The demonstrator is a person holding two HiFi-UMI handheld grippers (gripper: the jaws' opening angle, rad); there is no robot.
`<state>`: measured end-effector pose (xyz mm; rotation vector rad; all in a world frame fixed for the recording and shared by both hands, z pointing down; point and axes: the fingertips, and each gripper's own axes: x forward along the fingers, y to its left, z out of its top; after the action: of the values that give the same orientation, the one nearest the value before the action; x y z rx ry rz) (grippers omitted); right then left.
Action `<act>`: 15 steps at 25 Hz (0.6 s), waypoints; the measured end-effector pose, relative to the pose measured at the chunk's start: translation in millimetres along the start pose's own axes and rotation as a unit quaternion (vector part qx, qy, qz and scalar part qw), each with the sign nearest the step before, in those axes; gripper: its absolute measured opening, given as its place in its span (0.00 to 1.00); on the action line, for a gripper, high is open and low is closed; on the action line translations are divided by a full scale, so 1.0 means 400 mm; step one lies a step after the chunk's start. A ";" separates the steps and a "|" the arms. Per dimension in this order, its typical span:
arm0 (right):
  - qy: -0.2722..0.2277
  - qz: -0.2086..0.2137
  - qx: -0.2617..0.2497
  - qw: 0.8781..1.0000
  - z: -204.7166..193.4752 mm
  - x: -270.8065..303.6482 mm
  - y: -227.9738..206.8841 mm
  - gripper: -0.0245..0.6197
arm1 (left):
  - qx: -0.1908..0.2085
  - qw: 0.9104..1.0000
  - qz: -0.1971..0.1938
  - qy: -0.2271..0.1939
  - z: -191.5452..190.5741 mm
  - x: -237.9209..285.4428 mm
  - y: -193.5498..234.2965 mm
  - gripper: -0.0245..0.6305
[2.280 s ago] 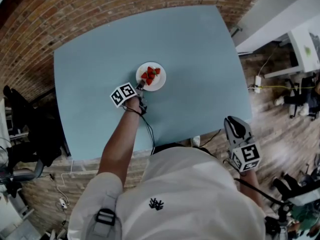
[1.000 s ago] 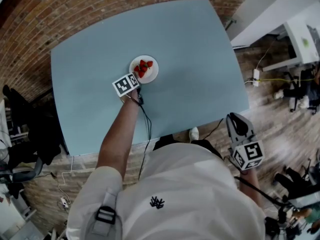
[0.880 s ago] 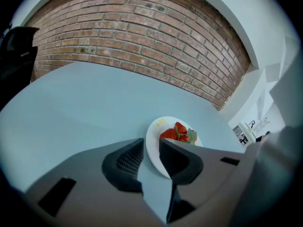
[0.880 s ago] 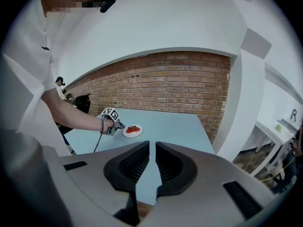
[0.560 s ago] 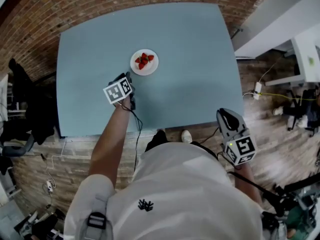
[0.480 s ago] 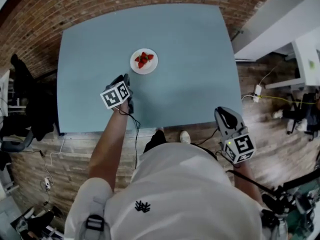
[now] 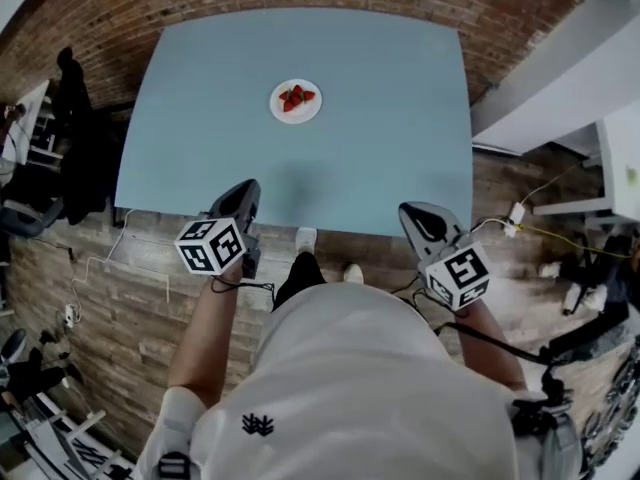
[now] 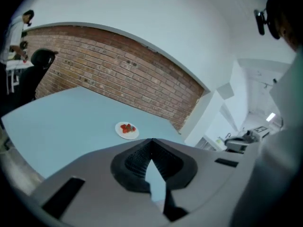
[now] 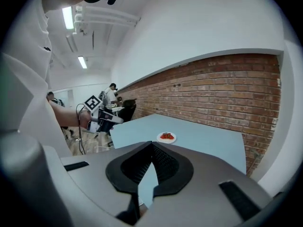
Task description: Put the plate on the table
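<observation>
One plate (image 7: 296, 101) of strawberries (image 7: 297, 95) on surface (image 7: 400, 148), well apart from both grippers; left gripper (image 8: 151, 143) fingers just closed, empty; right gripper (image 9: 151, 148) fingers together, empty; head view leaves fingers unreadable.

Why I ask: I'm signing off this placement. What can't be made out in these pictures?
Number of strawberries on the plate: too small in all three views.
Legs of the table: head view, hidden under its top.
The table's near edge: right gripper view, covered by the body of the right claw.
</observation>
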<state>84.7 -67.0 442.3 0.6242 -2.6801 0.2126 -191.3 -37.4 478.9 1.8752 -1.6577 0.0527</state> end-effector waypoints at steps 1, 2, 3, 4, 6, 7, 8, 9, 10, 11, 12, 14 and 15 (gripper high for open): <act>-0.001 0.011 -0.006 1.000 -0.002 -0.005 0.011 0.05 | -0.010 1.000 -0.021 -0.009 -0.010 -0.032 -0.047 0.04; -0.002 0.021 -0.011 1.000 -0.005 -0.010 0.022 0.05 | -0.014 0.999 -0.038 -0.018 -0.022 -0.061 -0.093 0.04; -0.004 0.031 -0.016 0.999 -0.007 -0.016 0.032 0.05 | -0.011 0.998 -0.051 -0.023 -0.036 -0.087 -0.137 0.04; -0.006 0.042 -0.022 0.999 -0.008 -0.021 0.044 0.05 | -0.005 0.998 -0.060 -0.026 -0.052 -0.110 -0.179 0.04; -0.008 0.063 -0.032 0.997 -0.006 -0.033 0.071 0.05 | 0.011 0.997 -0.078 -0.025 -0.083 -0.152 -0.258 0.04; -0.008 0.072 -0.034 0.997 -0.005 -0.040 0.085 0.05 | 0.021 0.996 -0.089 -0.024 -0.097 -0.170 -0.296 0.04; -0.009 0.079 -0.037 0.996 -0.003 -0.048 0.099 0.05 | 0.034 0.994 -0.100 -0.021 -0.110 -0.187 -0.334 0.04; -0.011 0.085 -0.041 0.995 -0.002 -0.055 0.112 0.05 | 0.050 0.992 -0.113 -0.017 -0.122 -0.203 -0.370 0.04; -0.013 0.089 -0.045 0.995 -0.001 -0.063 0.124 0.05 | 0.068 0.990 -0.125 -0.012 -0.134 -0.215 -0.404 0.04; -0.014 0.091 -0.048 0.995 -0.001 -0.070 0.134 0.05 | 0.088 0.987 -0.134 -0.006 -0.144 -0.225 -0.435 0.04; -0.016 0.093 -0.050 0.994 -0.002 -0.077 0.144 0.05 | 0.109 0.984 -0.138 0.001 -0.154 -0.232 -0.460 0.04; -0.019 0.097 -0.052 0.994 -0.003 -0.091 0.157 0.05 | 0.146 0.980 -0.137 0.010 -0.166 -0.238 -0.495 0.04; -0.021 0.099 -0.053 0.993 -0.003 -0.097 0.162 0.05 | 0.157 0.978 -0.136 0.011 -0.169 -0.239 -0.508 0.04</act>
<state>88.0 6.1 424.2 0.3341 -2.7724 0.1090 -2.2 81.3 407.1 2.3144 -1.4273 0.2318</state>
